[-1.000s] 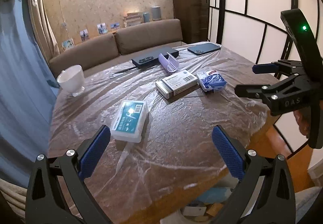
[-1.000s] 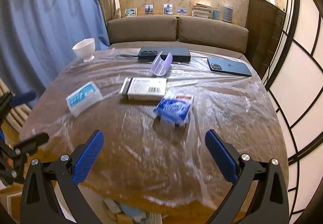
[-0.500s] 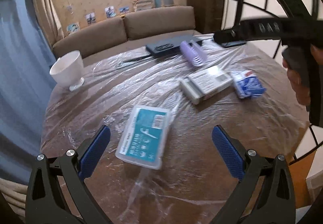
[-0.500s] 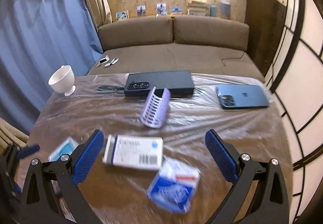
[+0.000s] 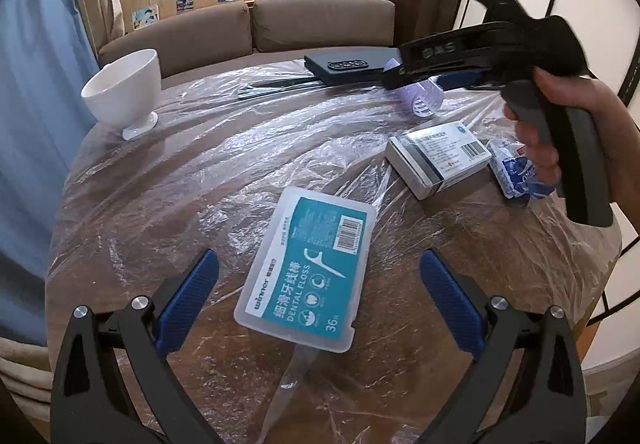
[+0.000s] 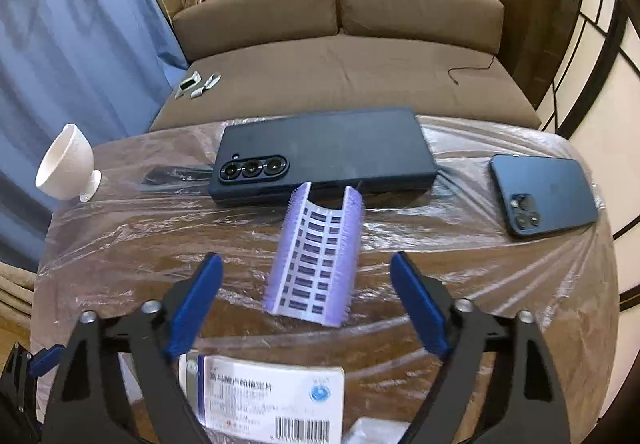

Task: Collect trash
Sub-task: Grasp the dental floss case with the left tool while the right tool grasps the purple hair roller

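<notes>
A teal dental floss box (image 5: 310,274) lies flat on the plastic-covered round table (image 5: 200,172), between the fingers of my open, empty left gripper (image 5: 318,296). A purple hair roller (image 6: 316,256) lies between the fingers of my open, empty right gripper (image 6: 306,298), which hovers over it. The roller also shows in the left wrist view (image 5: 422,100), partly behind the right gripper body. A white medicine box (image 5: 438,158) and a blue tissue pack (image 5: 514,174) lie at the right. The medicine box sits under the right gripper (image 6: 276,400).
A white footed cup (image 5: 128,92) stands at the table's left. A dark folding phone (image 6: 324,160) and a blue phone (image 6: 544,196) lie at the far edge. A dark pen (image 5: 276,86) lies near them. A brown sofa (image 6: 340,56) stands behind the table.
Both grippers have moved forward over the table and lower. The left now frames the floss box; the right passed over the medicine box and tissue pack to the hair roller.
</notes>
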